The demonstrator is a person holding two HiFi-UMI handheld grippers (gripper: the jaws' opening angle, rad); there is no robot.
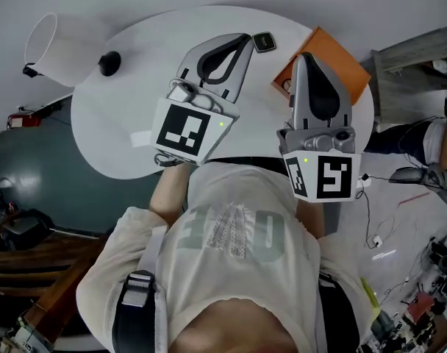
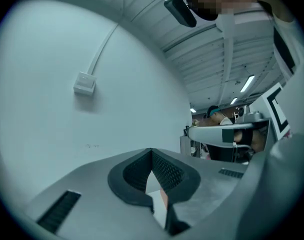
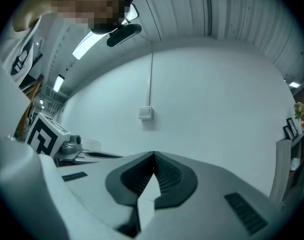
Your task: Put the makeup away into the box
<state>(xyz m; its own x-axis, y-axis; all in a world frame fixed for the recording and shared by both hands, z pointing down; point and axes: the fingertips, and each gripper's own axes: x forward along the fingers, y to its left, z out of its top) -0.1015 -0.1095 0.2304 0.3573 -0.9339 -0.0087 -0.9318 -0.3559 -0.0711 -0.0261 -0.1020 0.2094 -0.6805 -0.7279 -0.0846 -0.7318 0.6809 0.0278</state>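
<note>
Now left gripper closed; right gripper closed.

The orange box at the table's right edge lies half behind the right gripper, so its inside cannot be seen. Something dark at its near corner is mostly covered. The left gripper hides the middle of the table. A small dark case by the far edge and a black lump at the left edge are too small to tell. A person beyond the right edge is cut off by the picture's edge
</note>
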